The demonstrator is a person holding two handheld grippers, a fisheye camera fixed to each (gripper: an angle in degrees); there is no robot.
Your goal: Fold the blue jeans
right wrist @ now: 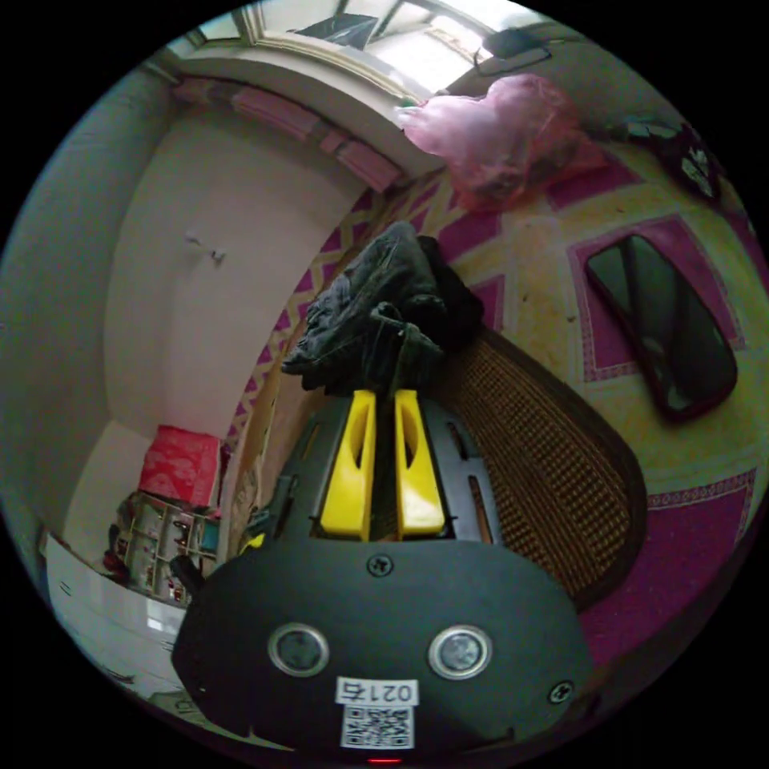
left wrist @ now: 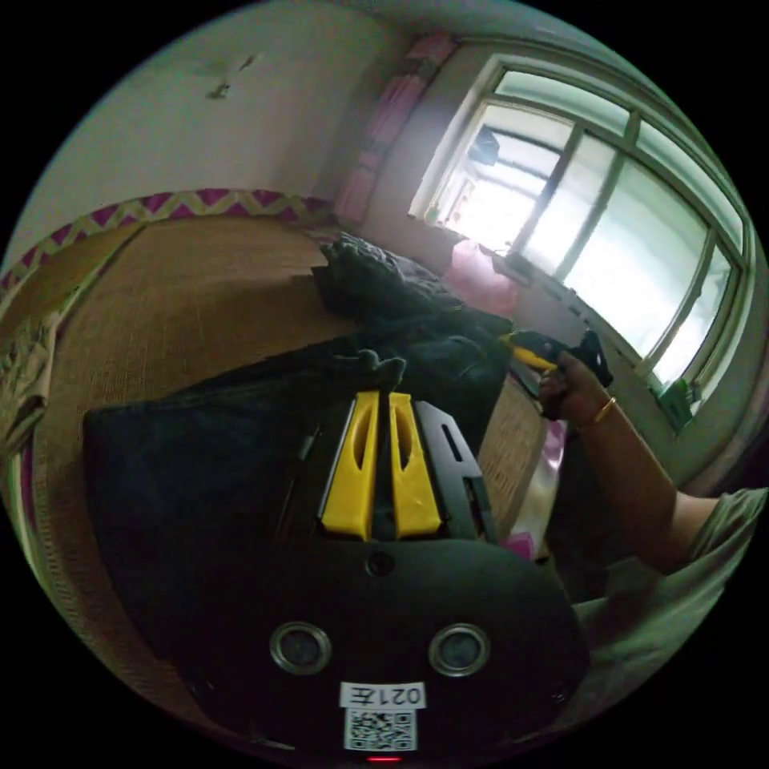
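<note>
The blue jeans (left wrist: 208,448) look very dark and lie spread over a woven mat (left wrist: 192,304). In the left gripper view, my left gripper (left wrist: 383,394) is shut on a puckered edge of the jeans, its yellow jaws nearly touching. Farther right along the same edge, the right gripper (left wrist: 533,352) sits in a person's hand (left wrist: 573,392). In the right gripper view, my right gripper (right wrist: 383,392) is shut on a bunched fold of the jeans (right wrist: 396,340), which hides the jaw tips.
A heap of dark clothes (left wrist: 364,272) sits beyond the jeans, by a pink plastic bag (left wrist: 481,276) under the window (left wrist: 593,232). A dark phone (right wrist: 665,328) rests on the magenta and yellow sheet (right wrist: 545,248). The mat's edge (right wrist: 617,497) runs to the right.
</note>
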